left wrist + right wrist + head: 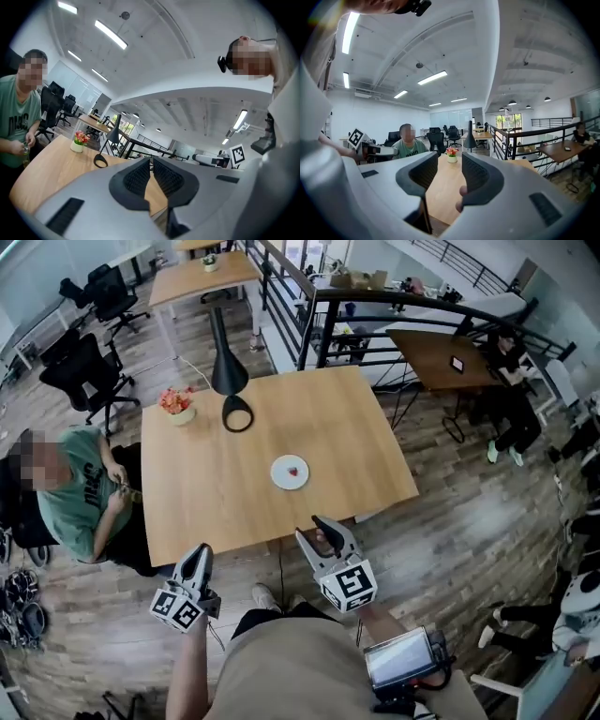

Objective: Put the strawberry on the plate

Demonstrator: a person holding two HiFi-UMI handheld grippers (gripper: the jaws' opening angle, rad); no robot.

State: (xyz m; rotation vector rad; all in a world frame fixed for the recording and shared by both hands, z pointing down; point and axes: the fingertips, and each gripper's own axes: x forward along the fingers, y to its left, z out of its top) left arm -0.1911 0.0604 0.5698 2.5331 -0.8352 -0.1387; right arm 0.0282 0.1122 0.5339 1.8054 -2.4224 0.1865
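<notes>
A small red strawberry (292, 471) lies on a white plate (279, 480) near the middle of the wooden table (356, 446). Both grippers hang short of the table's near edge, well back from the plate. My left gripper (199, 553) is at the lower left, and its jaws (151, 161) stand closed together with nothing between them. My right gripper (314, 531) sits just at the table's front edge. Its jaws (450, 166) stand apart with only table showing in the gap. Neither gripper view shows the plate.
A flower pot (178, 407) and a black desk lamp (230, 381) stand at the table's far left. A person in a green shirt (89, 493) sits at its left side. Black railing (394, 306) and more desks lie beyond; office chairs (84, 362) stand far left.
</notes>
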